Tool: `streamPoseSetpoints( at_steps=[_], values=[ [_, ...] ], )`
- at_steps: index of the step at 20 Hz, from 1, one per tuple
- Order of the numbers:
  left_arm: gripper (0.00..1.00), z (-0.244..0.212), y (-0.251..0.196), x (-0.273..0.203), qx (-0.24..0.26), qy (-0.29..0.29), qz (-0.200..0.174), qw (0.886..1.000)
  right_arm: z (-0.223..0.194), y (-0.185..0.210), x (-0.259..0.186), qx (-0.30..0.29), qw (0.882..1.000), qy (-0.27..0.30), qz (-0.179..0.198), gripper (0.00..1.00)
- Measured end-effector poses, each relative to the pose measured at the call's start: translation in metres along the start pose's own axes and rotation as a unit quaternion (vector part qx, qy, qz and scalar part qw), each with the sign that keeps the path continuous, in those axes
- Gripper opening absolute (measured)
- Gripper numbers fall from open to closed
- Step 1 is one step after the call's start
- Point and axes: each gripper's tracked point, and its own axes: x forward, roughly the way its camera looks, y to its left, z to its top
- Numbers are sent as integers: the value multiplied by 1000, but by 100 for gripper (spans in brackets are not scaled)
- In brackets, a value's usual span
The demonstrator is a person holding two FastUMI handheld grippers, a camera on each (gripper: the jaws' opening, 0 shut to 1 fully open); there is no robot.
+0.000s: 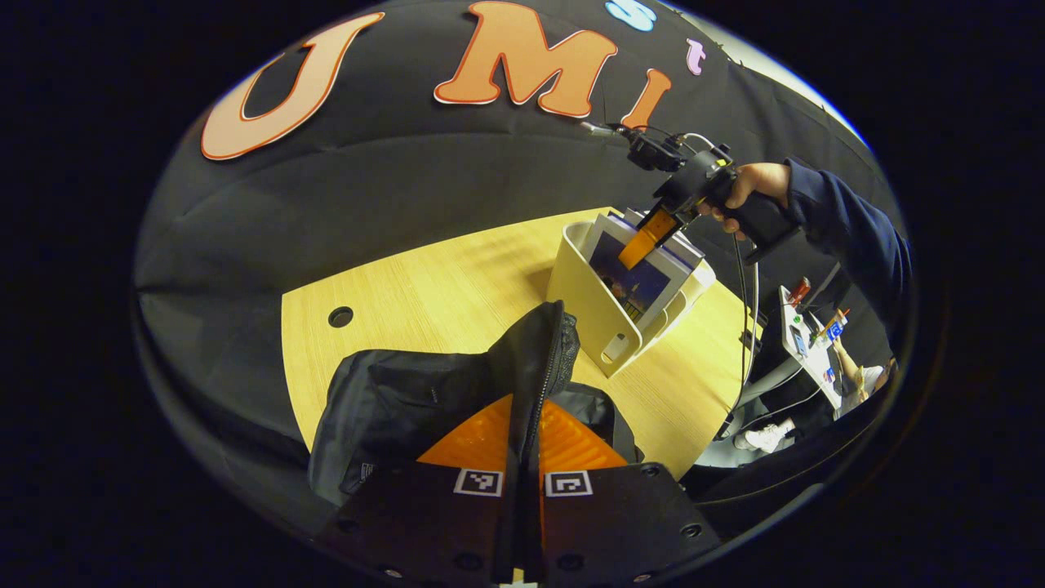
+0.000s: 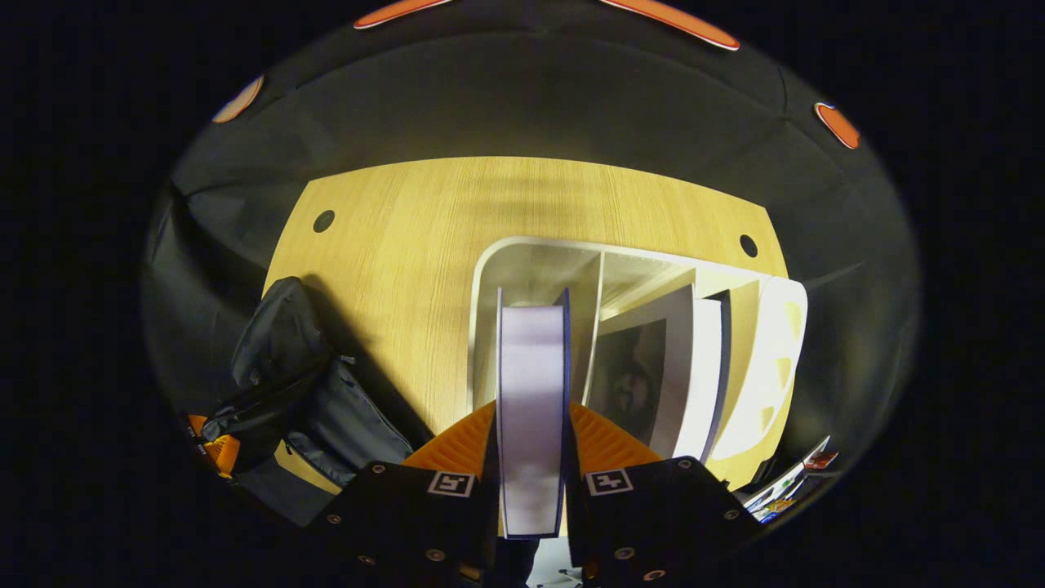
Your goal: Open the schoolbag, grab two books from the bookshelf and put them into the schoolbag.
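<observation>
The black schoolbag lies on the wooden table, and my left gripper is shut on its raised zipper edge, holding the flap up. Behind it stands the cream bookshelf with several upright books. A hand holds my right gripper down into the shelf. In the right gripper view, my right gripper is shut on a blue-covered book, page edges towards me, in the shelf's left slot. More books lean in the slot beside it. The schoolbag sits to the left.
The wooden table has round cable holes near its far edge. A dark blue sleeve reaches over the shelf. Off the table's right edge stands a white stand with small items.
</observation>
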Motion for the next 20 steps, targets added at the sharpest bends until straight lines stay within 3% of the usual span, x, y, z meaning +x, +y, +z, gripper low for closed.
streamPoseSetpoints(
  at_steps=[10, 13, 14, 15, 20],
  values=[
    [5, 1, -6, 2, 15, 3, 2, 1000, -23, -23, -78, 42, 995, -77, 45, 33],
    [5, -4, -10, -1, 13, 1, 6, 1000, -29, -23, -104, 69, 988, -110, 81, 33],
    [5, -7, -11, -2, 13, 2, 6, 1000, -32, -23, -111, 74, 985, -121, 94, 26],
    [5, -9, -10, -3, 13, 2, 9, 1000, -36, -26, -118, 84, 982, -130, 104, 33],
    [5, -11, -8, -7, 4, -7, 12, 1000, -63, -31, -137, 115, 971, -154, 140, 31]
  ],
)
